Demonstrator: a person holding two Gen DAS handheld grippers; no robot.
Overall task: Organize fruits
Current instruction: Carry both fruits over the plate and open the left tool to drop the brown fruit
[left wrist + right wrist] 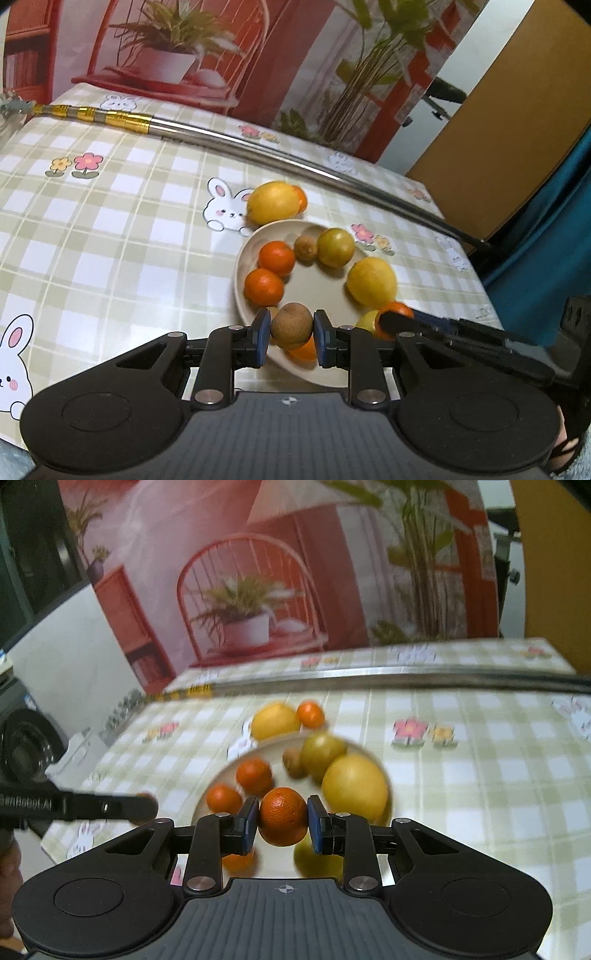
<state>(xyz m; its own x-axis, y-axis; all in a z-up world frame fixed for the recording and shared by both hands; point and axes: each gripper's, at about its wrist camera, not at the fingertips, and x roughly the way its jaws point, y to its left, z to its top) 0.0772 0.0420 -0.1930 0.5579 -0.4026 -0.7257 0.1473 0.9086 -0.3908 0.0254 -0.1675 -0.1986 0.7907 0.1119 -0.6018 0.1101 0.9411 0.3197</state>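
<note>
Fruits fill the beige plate just ahead of both tools. Left tool clamps a brown kiwi over the plate; right tool clamps an orange above it.

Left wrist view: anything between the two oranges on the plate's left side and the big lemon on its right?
Nothing: bare plate lies between the oranges and the lemon. The right wrist view agrees, though blurred.

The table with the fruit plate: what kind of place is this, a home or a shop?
Most likely a home dining table. A checked tablecloth with rabbits and flowers covers it, a plate holds the fruit, and a printed backdrop showing a chair and potted plant stands behind it.
</note>
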